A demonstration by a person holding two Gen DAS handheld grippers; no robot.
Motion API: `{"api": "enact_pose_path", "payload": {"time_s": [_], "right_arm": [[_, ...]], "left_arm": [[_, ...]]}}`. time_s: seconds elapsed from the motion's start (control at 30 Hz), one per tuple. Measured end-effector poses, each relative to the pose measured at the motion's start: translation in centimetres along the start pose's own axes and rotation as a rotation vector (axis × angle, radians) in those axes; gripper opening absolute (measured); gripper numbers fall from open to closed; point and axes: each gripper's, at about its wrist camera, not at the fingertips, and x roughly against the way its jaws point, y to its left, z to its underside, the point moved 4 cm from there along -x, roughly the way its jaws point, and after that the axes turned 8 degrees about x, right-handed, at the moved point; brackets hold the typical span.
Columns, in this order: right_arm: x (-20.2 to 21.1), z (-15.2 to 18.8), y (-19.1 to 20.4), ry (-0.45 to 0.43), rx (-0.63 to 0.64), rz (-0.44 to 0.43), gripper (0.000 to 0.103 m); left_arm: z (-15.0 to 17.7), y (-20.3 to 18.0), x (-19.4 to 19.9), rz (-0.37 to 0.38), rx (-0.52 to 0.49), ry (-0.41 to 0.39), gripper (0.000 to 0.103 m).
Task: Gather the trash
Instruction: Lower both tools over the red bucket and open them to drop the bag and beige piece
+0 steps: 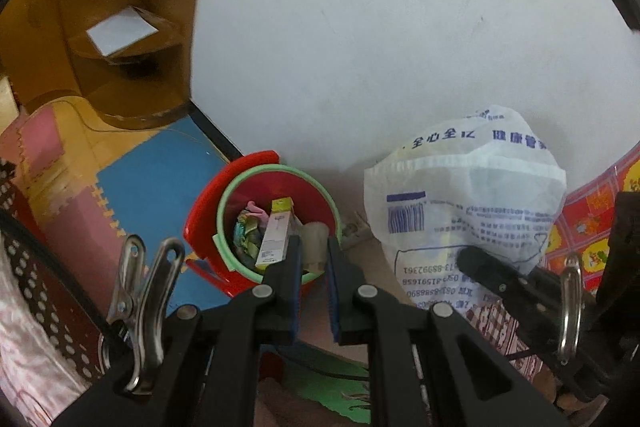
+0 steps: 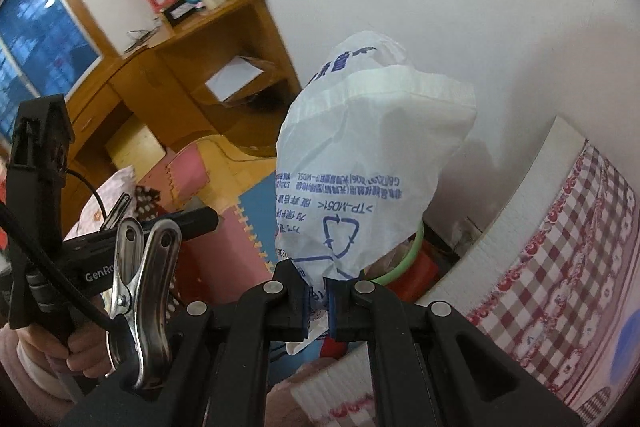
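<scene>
A red bin [image 1: 256, 163] with a green rim stands on the floor by the wall, holding a tall carton [image 1: 276, 235] and crumpled wrappers. My left gripper [image 1: 315, 259] hovers over the bin's near edge, shut on a beige, tube-like piece of trash [image 1: 316, 235]. In the right wrist view my right gripper [image 2: 316, 293] is shut on the lower edge of a white plastic bag [image 2: 360, 147] with blue print. The bag billows upward and hides most of the bin; only a bit of green rim [image 2: 412, 259] shows. The same bag [image 1: 460, 195] stands just right of the bin.
A wooden desk with open shelves [image 2: 224, 75] stands to the left against the white wall. Pink and blue foam mats [image 1: 148, 179] cover the floor. A bed with a red checked sheet [image 2: 568, 247] lies to the right. A person's hand [image 2: 80, 347] holds the left gripper.
</scene>
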Motion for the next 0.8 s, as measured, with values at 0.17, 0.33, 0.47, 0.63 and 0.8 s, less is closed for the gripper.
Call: {"api": "enact_pose_path", "payload": {"time_s": [0.17,0.33,0.47,0.63,0.8], "right_arm": [[-3.2,-1.4,-0.4,0.040,-0.057,0.045,0.007],[-6.4,-1.7,-1.5,0.109,-0.121,0.104,0.007],[-9.7,-1.8,-2.7,0.174,-0.184,0.145,0.007],[-13.8,-2.2,-3.5,0.252,-0.212,0.158,0.007],[-17.2,-2.3,-4.1,0.315,-0.211,0.192,0.007]], "left_arm": [[-1.6,0.7,-3.7,0.014,-0.067,0.076,0.011],[-2.6,1.5,-8.3,-0.008,-0.140,0.151,0.011],[-3.1,2.0,-11.9,-0.018,-0.176,0.203,0.011],[-3.3,3.1,-16.5,-0.028,-0.201,0.257,0.011],[-3.3,4.1,-20.8,-0.042,-0.215,0.298,0.012]]}}
